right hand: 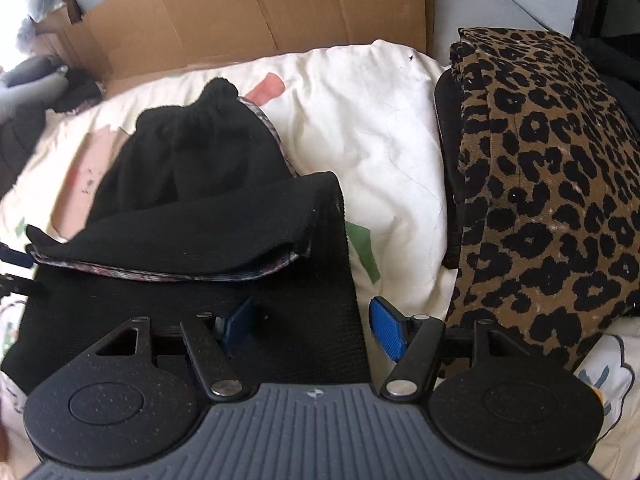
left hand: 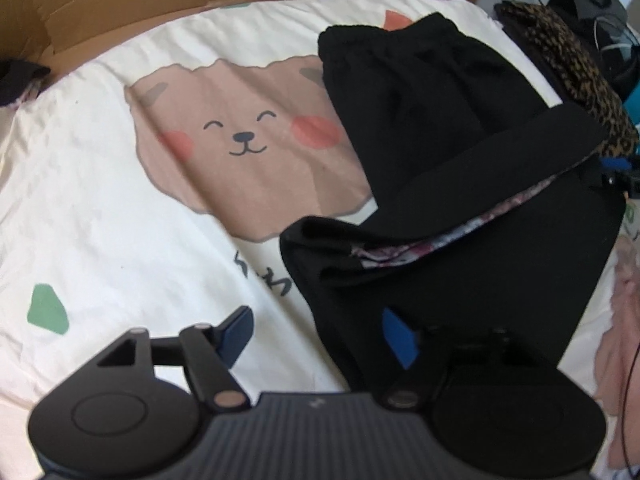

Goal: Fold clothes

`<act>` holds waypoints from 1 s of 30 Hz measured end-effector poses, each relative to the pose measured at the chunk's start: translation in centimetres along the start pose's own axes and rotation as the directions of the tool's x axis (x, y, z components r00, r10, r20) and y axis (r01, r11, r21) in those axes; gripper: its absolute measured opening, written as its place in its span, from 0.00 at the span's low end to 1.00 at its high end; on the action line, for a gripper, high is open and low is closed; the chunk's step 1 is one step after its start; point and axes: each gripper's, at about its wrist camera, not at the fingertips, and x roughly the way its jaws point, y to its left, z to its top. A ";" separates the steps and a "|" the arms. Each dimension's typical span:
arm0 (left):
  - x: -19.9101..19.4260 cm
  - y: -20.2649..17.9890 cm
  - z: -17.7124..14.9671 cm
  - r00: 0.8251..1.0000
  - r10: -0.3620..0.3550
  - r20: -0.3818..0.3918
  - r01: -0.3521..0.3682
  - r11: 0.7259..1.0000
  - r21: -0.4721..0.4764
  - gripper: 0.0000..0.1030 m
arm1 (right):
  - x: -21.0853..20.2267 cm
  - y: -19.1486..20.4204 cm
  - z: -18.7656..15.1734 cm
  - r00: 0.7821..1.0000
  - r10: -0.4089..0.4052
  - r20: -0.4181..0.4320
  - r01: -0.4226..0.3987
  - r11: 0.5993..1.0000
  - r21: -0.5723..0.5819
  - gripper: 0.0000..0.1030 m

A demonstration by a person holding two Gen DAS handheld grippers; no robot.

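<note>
A: Where do the black trousers [left hand: 440, 128] lie?

B: On the bed, on the white quilt [left hand: 100, 208] with the smiling bear print [left hand: 240, 140]. The waistband end lies toward the cardboard [left hand: 160, 4] at the far side. The near part is folded back over itself, and the folded-over edge shows a strip of patterned lining [left hand: 460, 236].

A: And the left claw [left hand: 320, 336]?

B: It stands wide open above the near left edge of the trousers. One blue pad [left hand: 236, 330] is over bare quilt, the other [left hand: 396, 338] is over black cloth. Nothing is pinched between them.

A: The right claw [right hand: 316, 328]?

B: Also wide open and holding nothing. Its left pad [right hand: 238, 320] is over the black cloth, and its right pad [right hand: 386, 328] is just past the trousers' right edge, over the quilt.

A: What room is there around the trousers?

B: To their left, a broad bare stretch of quilt across the bear print, out to a green patch [left hand: 46, 310]. To their right, a narrower band of white quilt, then a pile of leopard-print cloth [right hand: 540, 184] beside the bed's right side. At the far left corner sits a small dark bundle [left hand: 18, 80], well apart from the trousers.

A: Does the leopard cloth touch the trousers?

B: No, white quilt shows between them in the right wrist view.
</note>
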 end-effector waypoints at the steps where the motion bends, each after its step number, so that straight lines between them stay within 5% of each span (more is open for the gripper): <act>1: 0.1 0.0 0.1 1.000 0.007 0.004 -0.007 1.000 0.004 0.72 | 0.2 0.1 0.1 1.000 -0.004 0.001 0.004 1.000 -0.010 0.68; 16: 0.2 1.1 3.4 0.995 0.050 0.091 -0.047 0.998 -0.032 0.71 | 1.8 2.1 4.4 0.999 -0.030 0.038 0.038 0.973 -0.229 0.68; 25: -0.5 3.0 4.9 0.990 0.054 0.132 -0.040 0.994 -0.102 0.70 | 1.3 2.4 7.6 0.995 -0.006 0.097 0.029 0.970 -0.242 0.68; 30: -0.4 3.5 4.9 0.989 0.033 0.142 -0.014 0.992 -0.129 0.61 | 1.5 2.3 8.4 0.996 0.027 0.084 -0.004 0.966 -0.258 0.66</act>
